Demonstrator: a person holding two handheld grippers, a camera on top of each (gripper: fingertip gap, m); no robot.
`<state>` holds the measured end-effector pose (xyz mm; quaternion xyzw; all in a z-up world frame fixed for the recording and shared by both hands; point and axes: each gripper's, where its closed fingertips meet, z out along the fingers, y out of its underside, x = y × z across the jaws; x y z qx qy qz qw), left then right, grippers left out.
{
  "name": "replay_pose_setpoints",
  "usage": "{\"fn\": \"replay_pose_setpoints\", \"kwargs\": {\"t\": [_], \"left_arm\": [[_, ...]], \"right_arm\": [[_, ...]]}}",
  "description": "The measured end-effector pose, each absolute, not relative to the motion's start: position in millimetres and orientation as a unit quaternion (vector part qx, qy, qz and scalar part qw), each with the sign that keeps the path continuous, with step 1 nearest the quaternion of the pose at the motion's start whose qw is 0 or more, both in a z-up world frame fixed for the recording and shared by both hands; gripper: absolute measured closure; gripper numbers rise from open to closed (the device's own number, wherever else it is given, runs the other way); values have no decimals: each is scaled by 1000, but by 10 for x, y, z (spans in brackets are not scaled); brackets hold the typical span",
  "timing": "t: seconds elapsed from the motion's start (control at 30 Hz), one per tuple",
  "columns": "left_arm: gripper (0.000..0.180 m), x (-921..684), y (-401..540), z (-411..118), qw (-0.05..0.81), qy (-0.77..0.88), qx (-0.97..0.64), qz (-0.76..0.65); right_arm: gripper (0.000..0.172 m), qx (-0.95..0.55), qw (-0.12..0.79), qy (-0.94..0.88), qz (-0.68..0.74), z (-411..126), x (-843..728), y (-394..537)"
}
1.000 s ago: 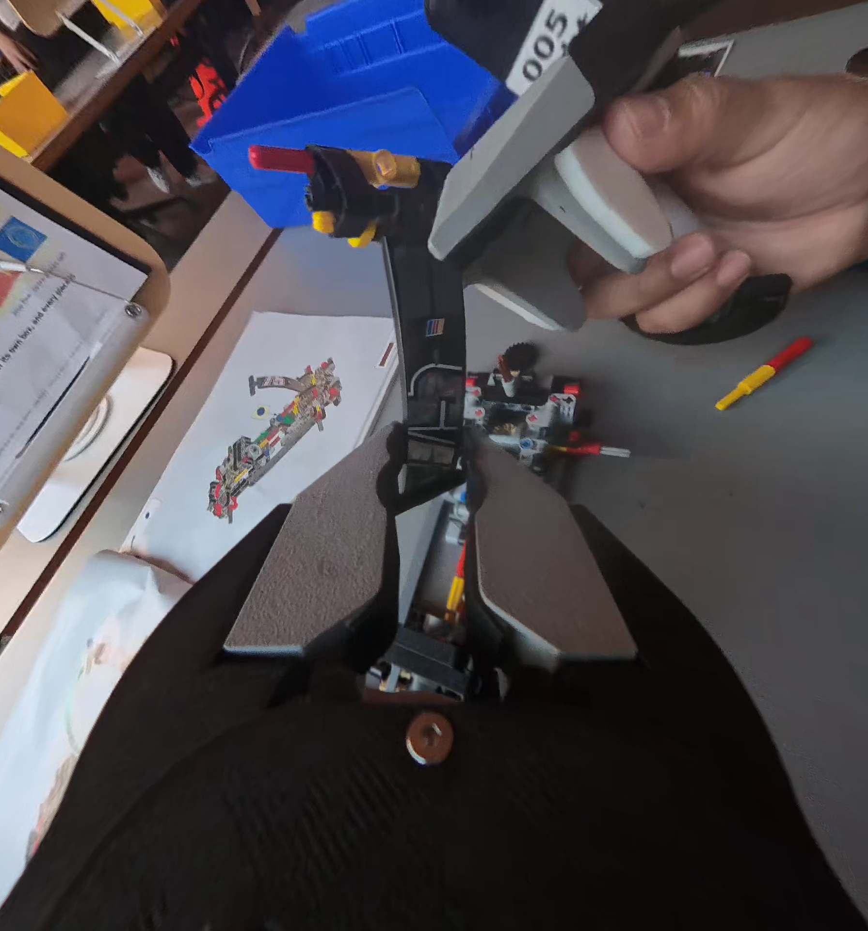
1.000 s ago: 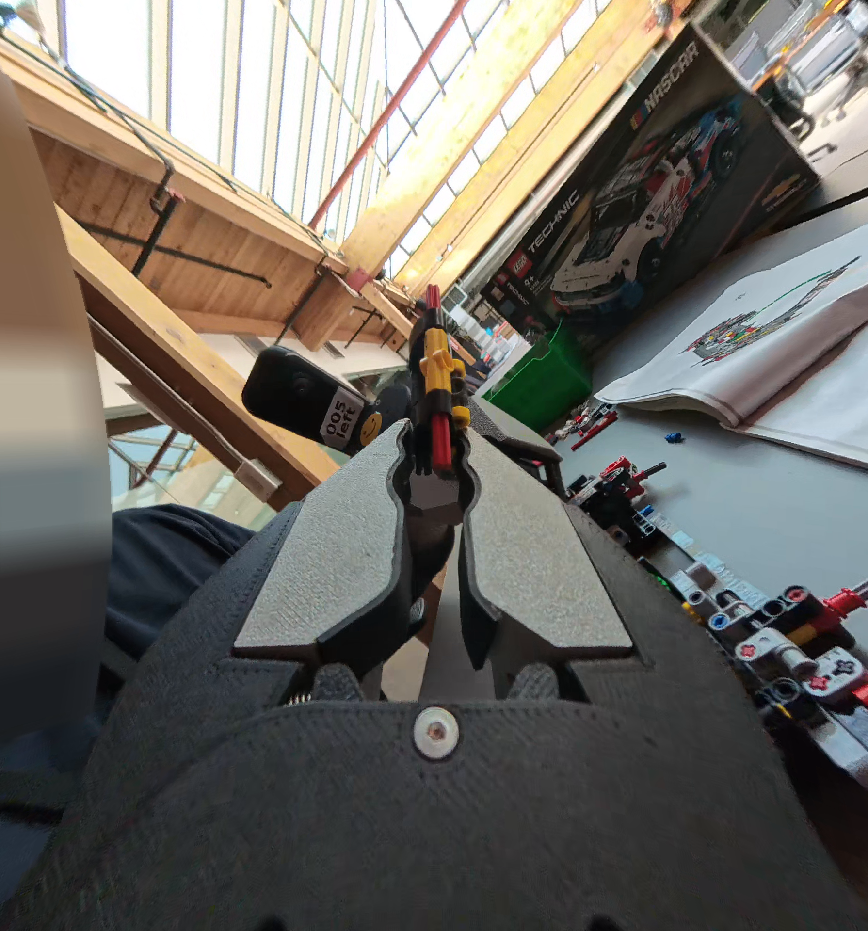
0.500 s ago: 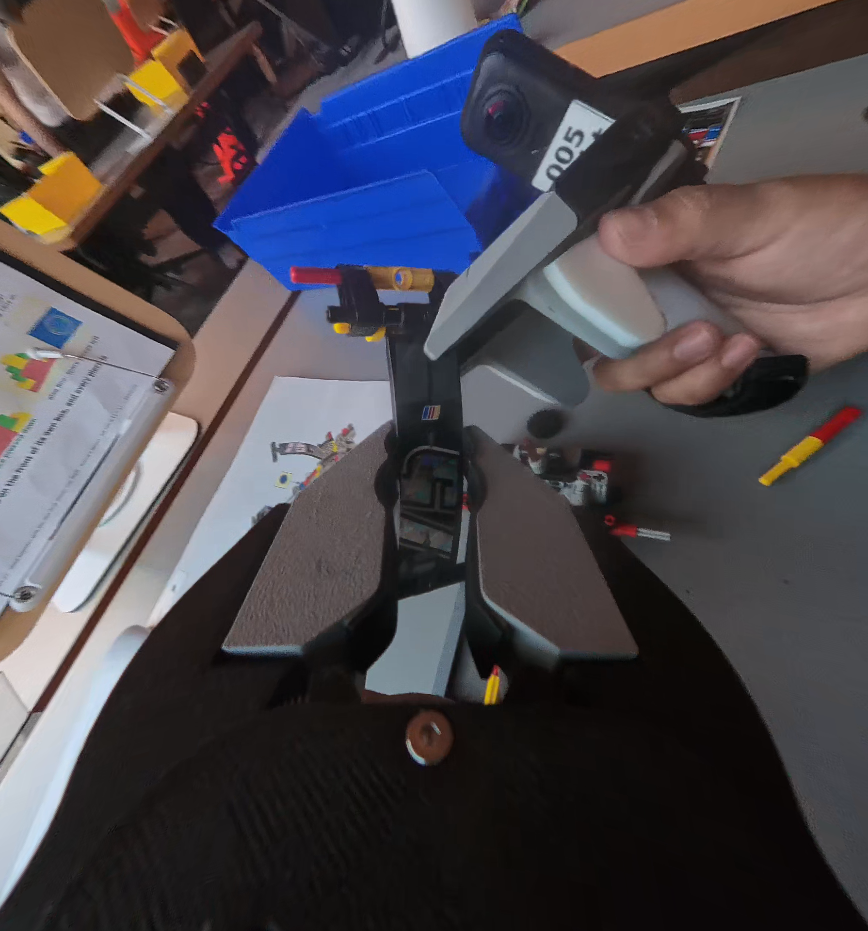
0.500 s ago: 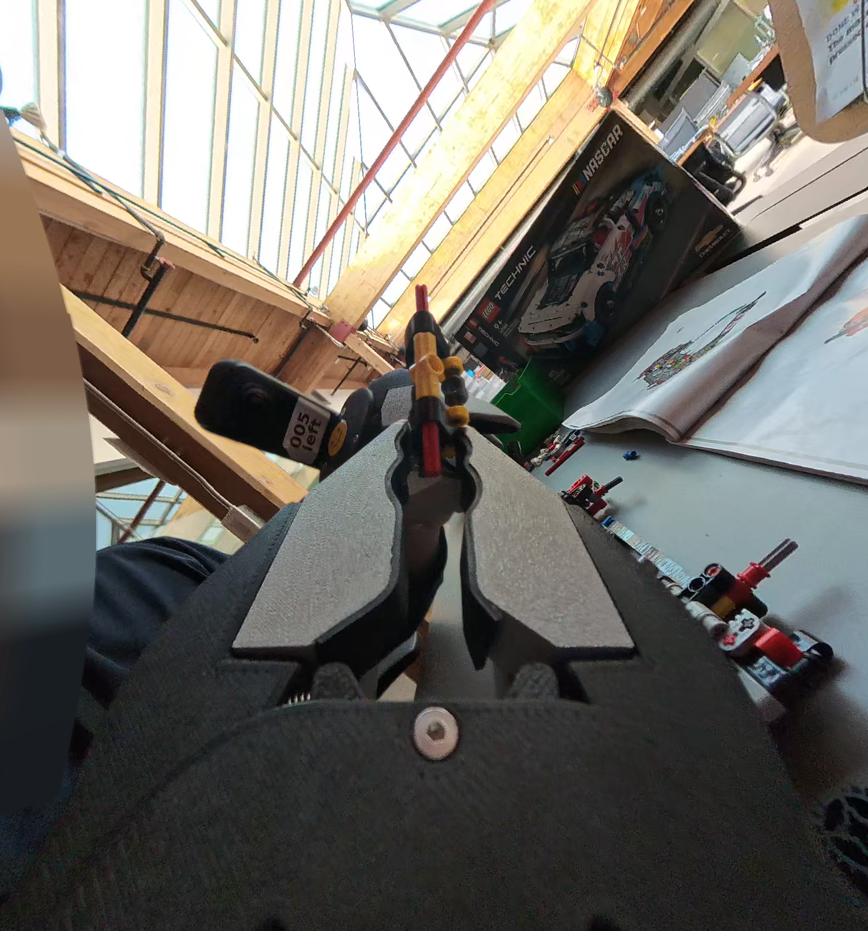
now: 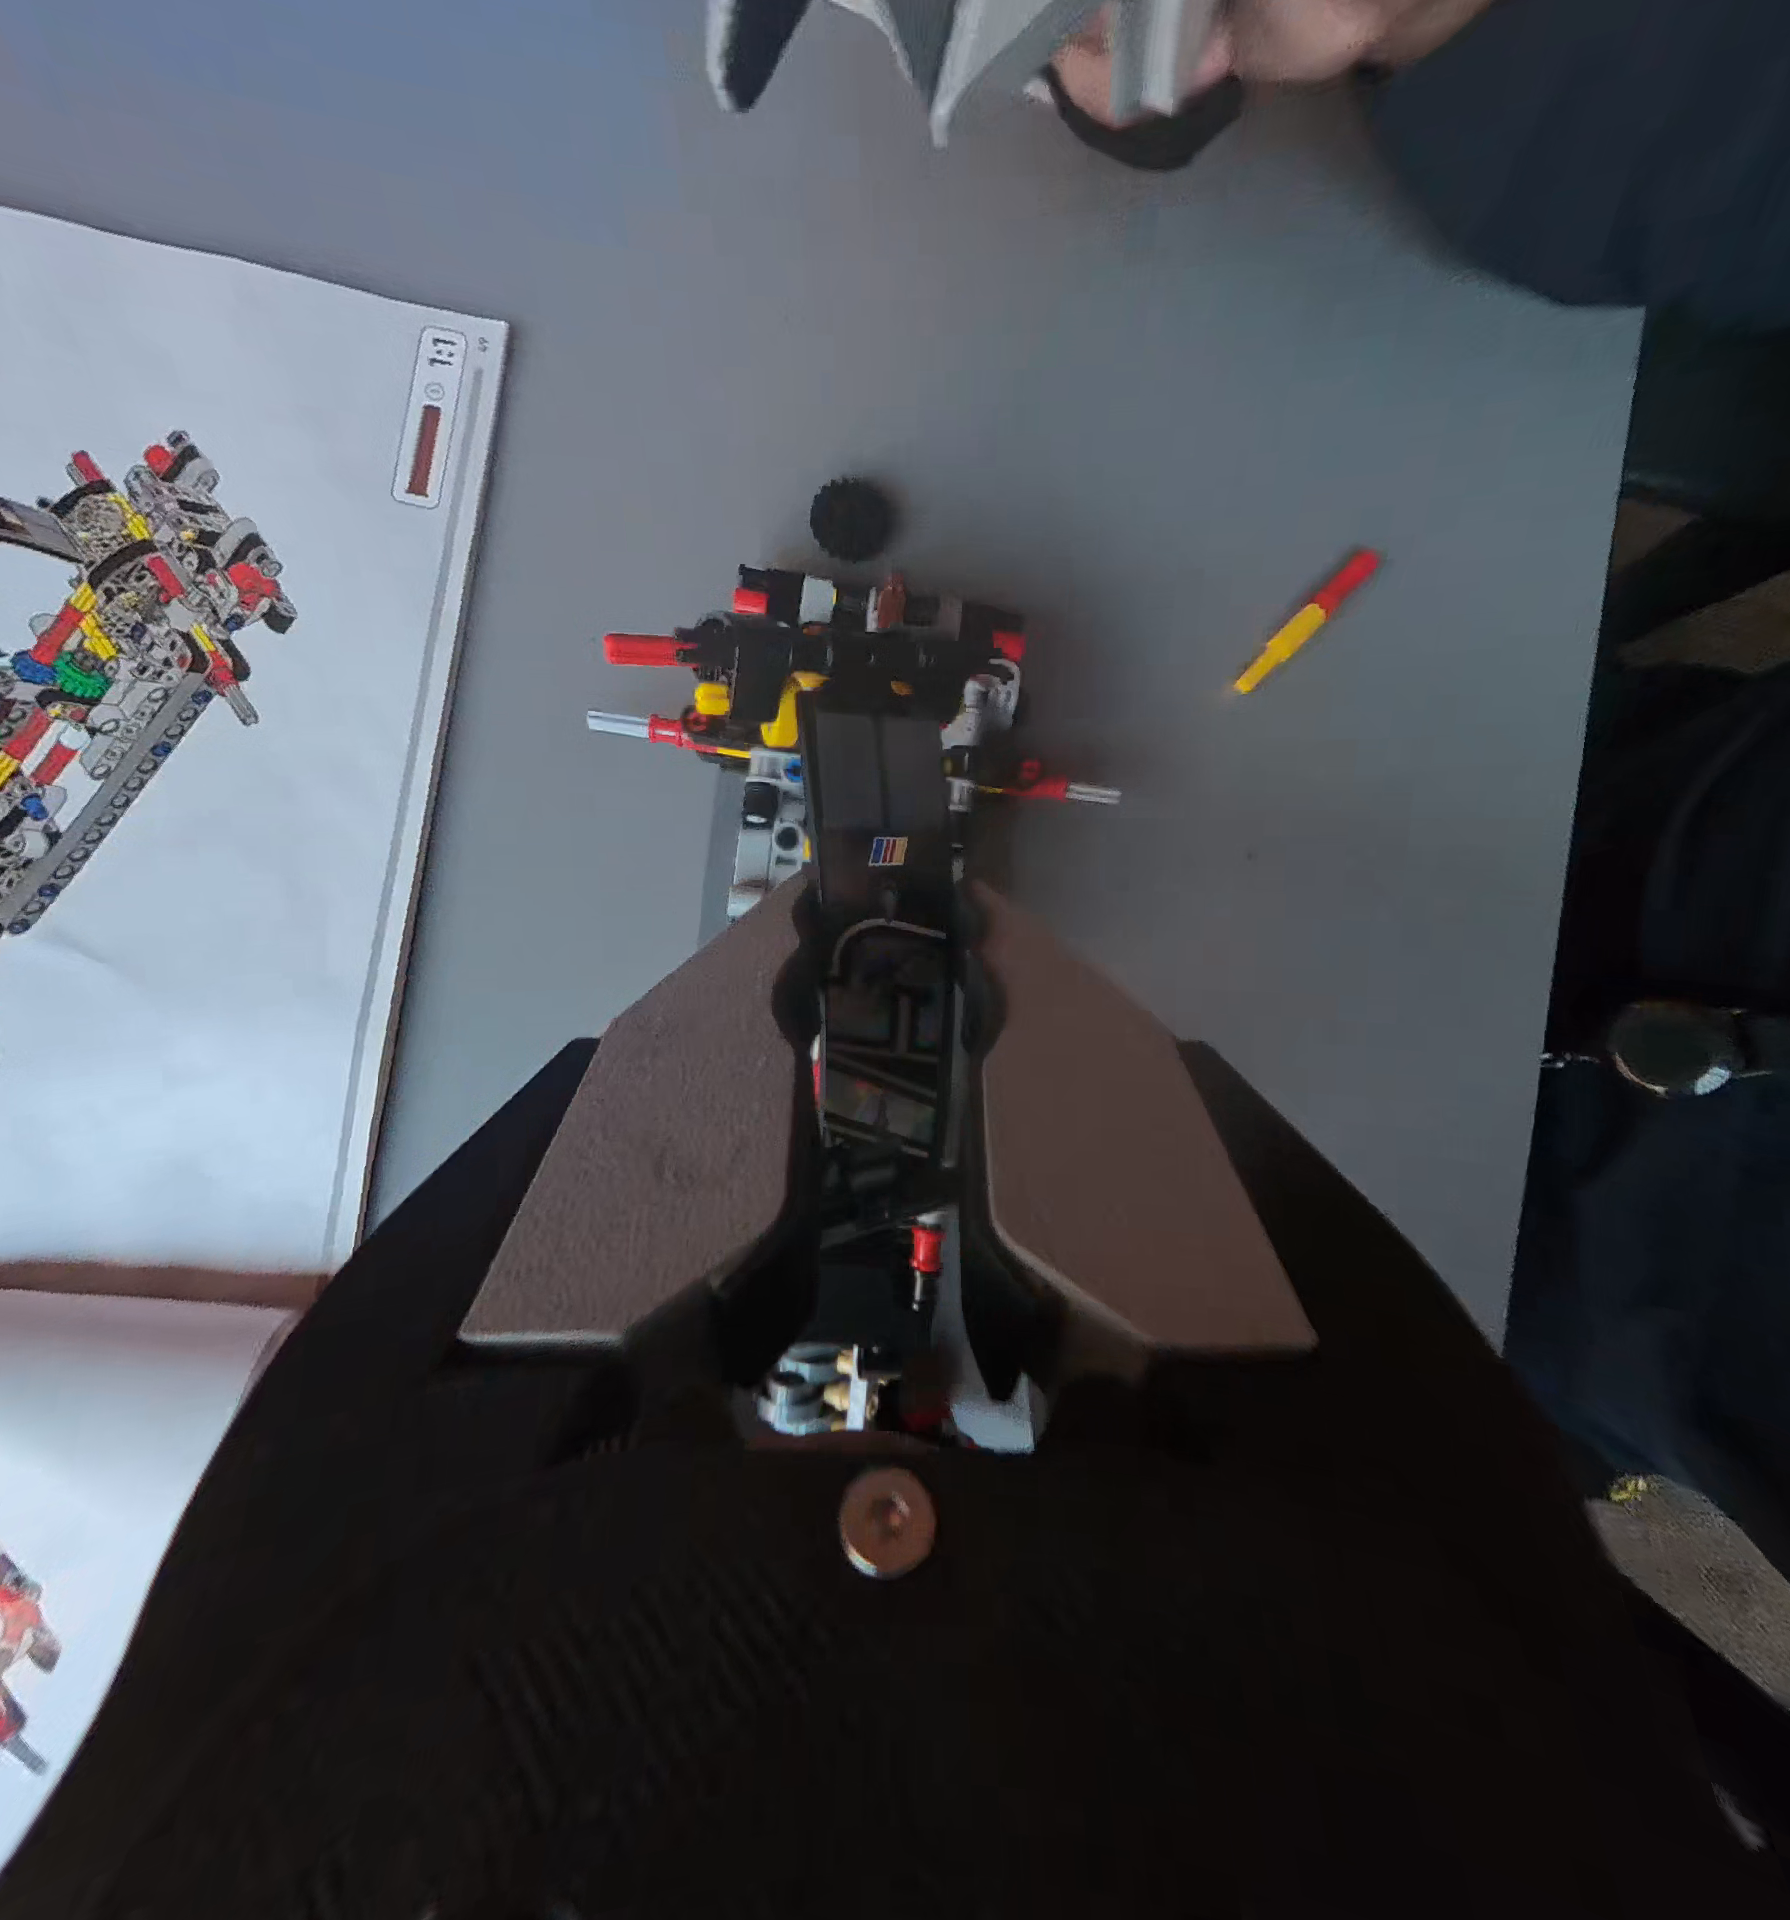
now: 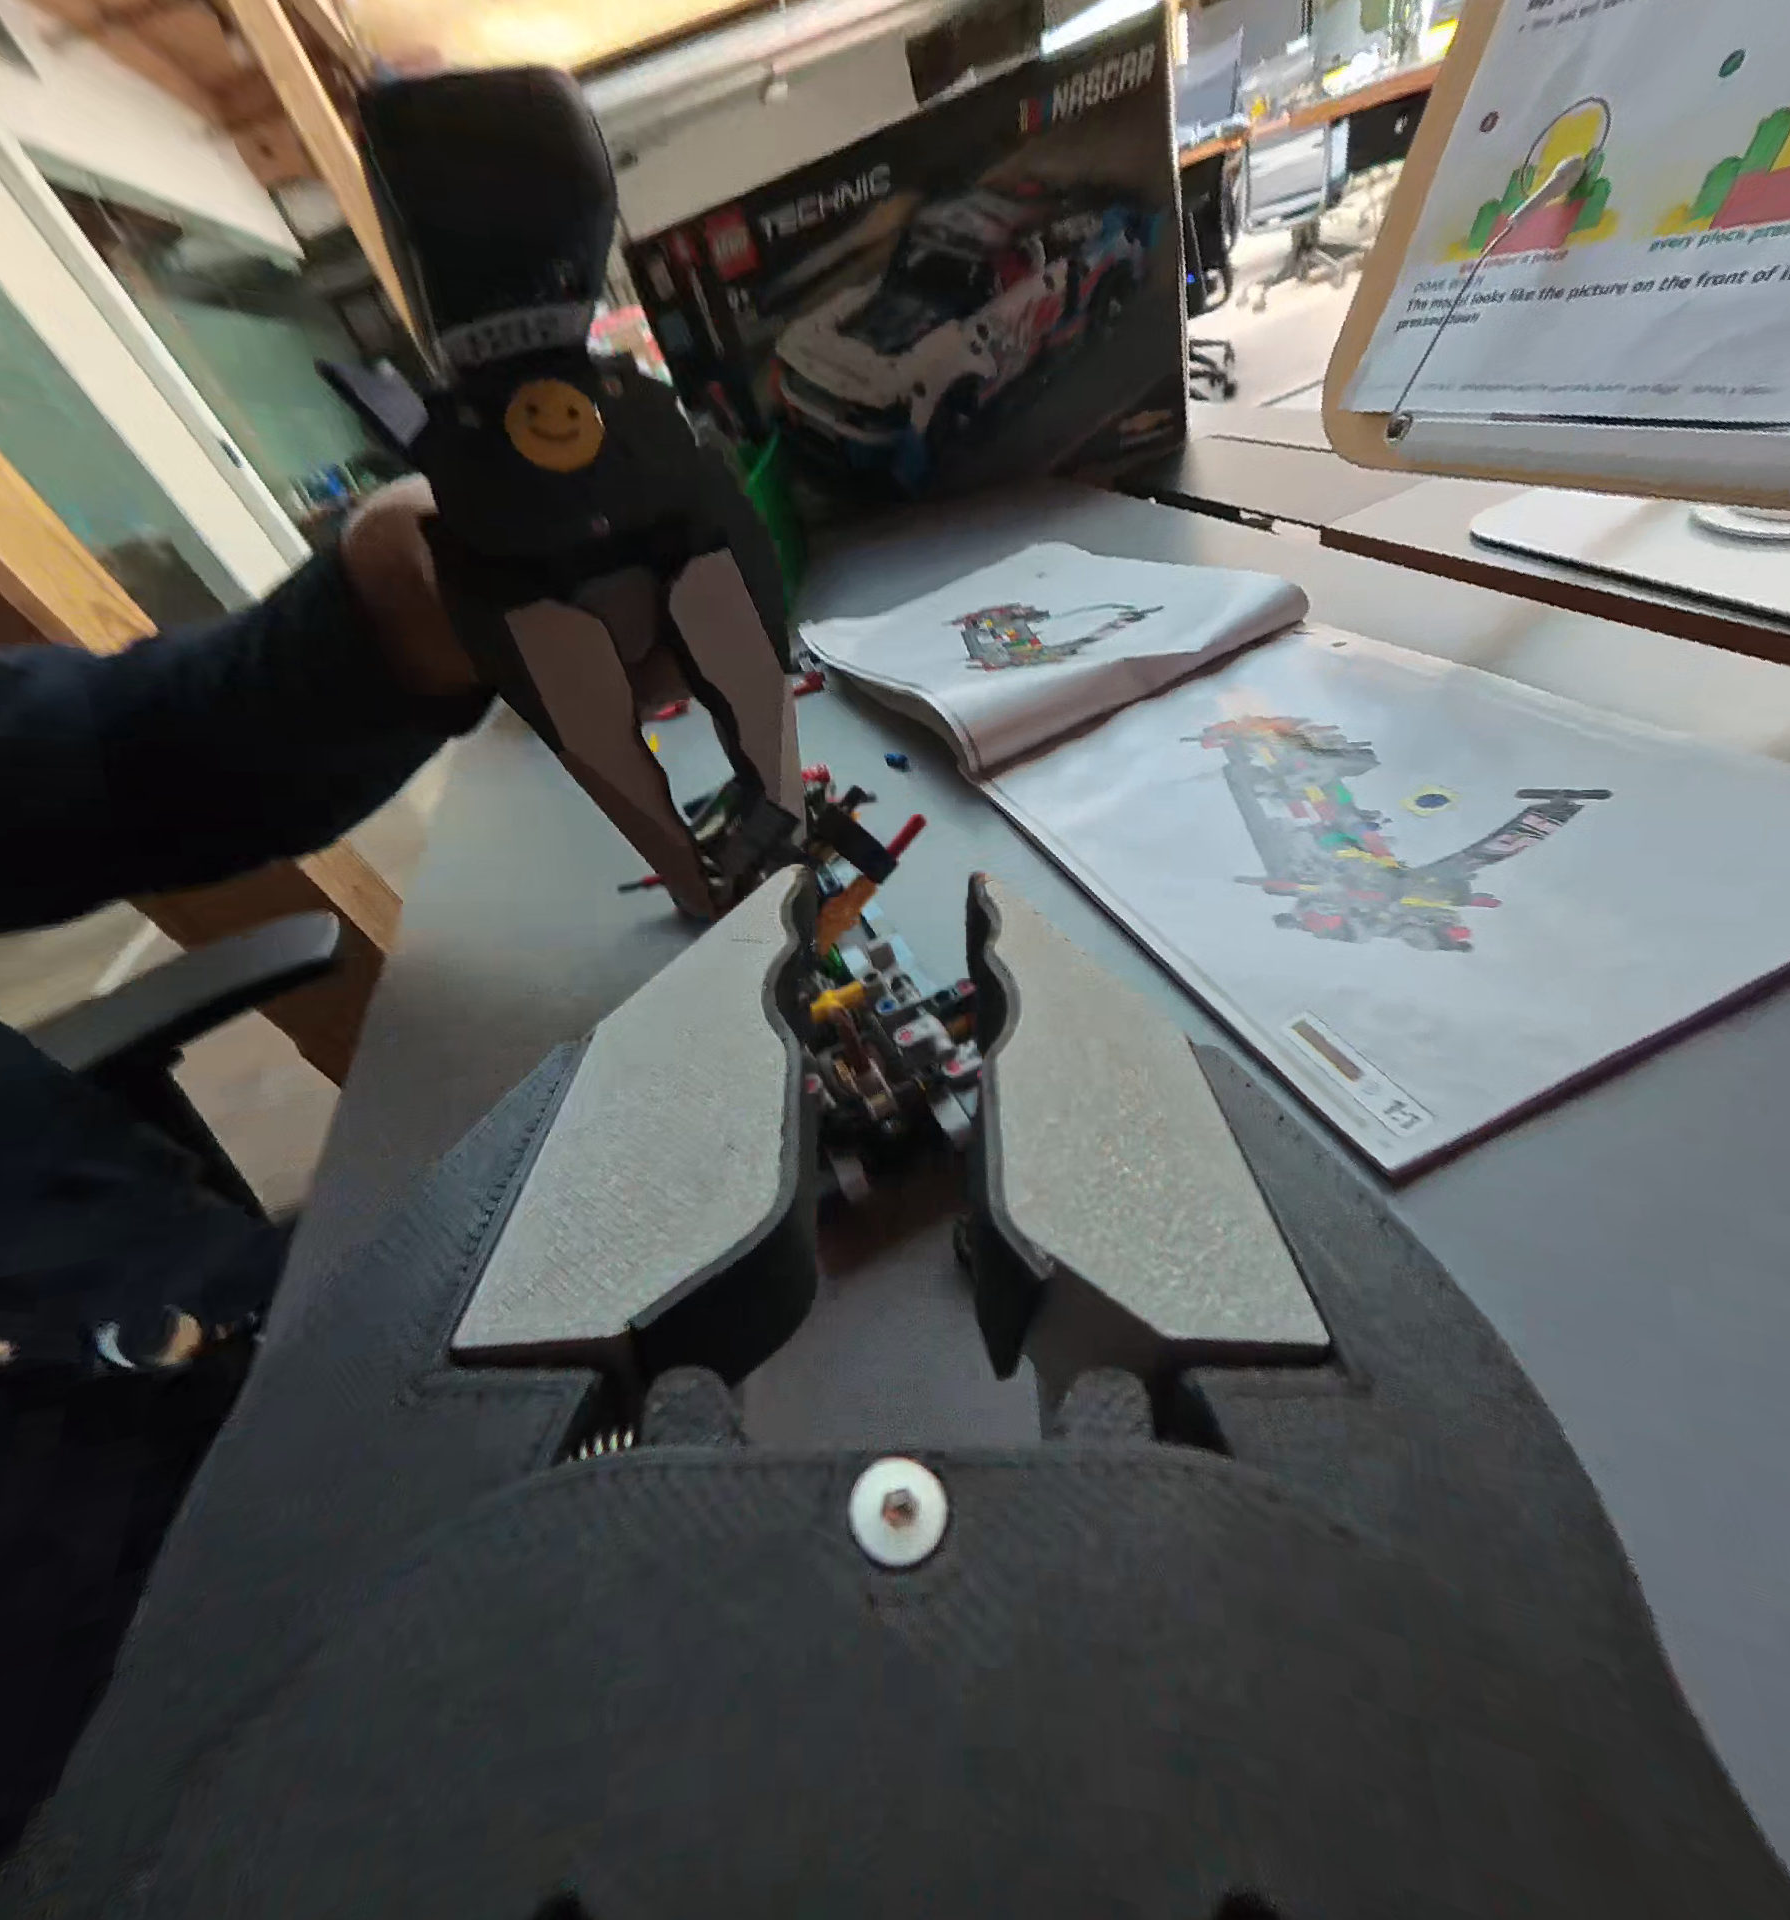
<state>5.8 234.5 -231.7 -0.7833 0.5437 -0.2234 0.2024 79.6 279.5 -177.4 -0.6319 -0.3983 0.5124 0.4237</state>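
My left gripper [image 5: 886, 914] is shut on a long black panel [image 5: 875, 790] with a small striped sticker; both pads press on its sides. The panel's far end, with yellow and red pins, hangs over a brick assembly [image 5: 870, 634] on the grey table [image 5: 1234, 364]. My right gripper [image 6: 886, 899] is open and holds nothing. The assembly [image 6: 886, 1049] shows through its gap, lying on the table below it. The right wrist view shows the left gripper [image 6: 740, 862] pointing down, with the black piece at its tips. The right gripper's fingers show blurred at the top of the left wrist view [image 5: 922, 52].
An open instruction booklet [image 5: 195, 727] lies left of the assembly; it also shows in the right wrist view [image 6: 1390, 883]. A black gear [image 5: 849, 516] and a red-and-yellow axle piece [image 5: 1304, 621] lie loose. A set box [image 6: 922, 291], a stand with a sheet [image 6: 1618, 208] and a chair [image 6: 195, 977] surround the table. The tips of one gripper are about 11 cm away from the tips of the other. The right tips stand about 11 cm off the black gear [image 5: 849, 516].
My right gripper let go of the panel's red-and-yellow end, opened and drew back. My left gripper swung the black panel down from mid-air to over the assembly on the table.
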Motion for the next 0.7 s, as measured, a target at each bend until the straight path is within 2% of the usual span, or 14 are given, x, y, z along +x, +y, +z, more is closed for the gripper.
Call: {"fn": "replay_pose_setpoints", "kwargs": {"t": [0.2,0.5,0.6,0.7], "left_arm": [[160,31,2286,-2405,174,608,-747,-206],[160,77,2137,-2287,165,724,-628,-233],[161,161,2183,-2250,182,740,-597,-248],[161,388,2127,-2014,239,739,-545,-315]], "right_arm": [[145,-660,368,-526,390,-2335,995,2707],[133,-681,303,-596,298,-2860,963,2636],[135,-686,294,-603,281,-2941,935,2645],[139,-688,292,-601,283,-2947,921,2655]]}}
